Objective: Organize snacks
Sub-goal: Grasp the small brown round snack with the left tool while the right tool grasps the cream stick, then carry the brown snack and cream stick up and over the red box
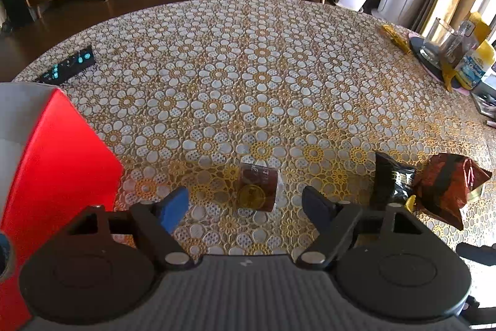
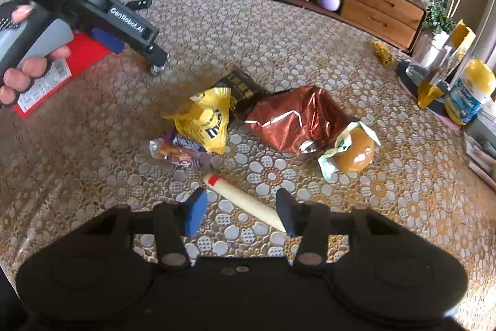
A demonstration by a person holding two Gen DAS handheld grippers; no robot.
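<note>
Sausage stick (image 2: 245, 202) lies slantwise between right jaws, untouched.

A desk (image 2: 279, 30) under a floral lace cloth carries a red box (image 1: 62, 163), a remote (image 1: 69, 65), a yellow candy bag (image 2: 206, 120), a copper foil bag (image 2: 297, 117), a cream stick snack (image 2: 245, 203), a wrapped bun (image 2: 353, 151) and a small brown packet (image 1: 257, 186).

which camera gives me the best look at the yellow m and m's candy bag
The right wrist view. There the crinkled yellow M&M's candy bag lies in the open mid-table, logo readable, overlapping a dark snack packet. The left wrist view shows only a small yellow sliver beside that dark packet, likely this bag's corner.
</note>
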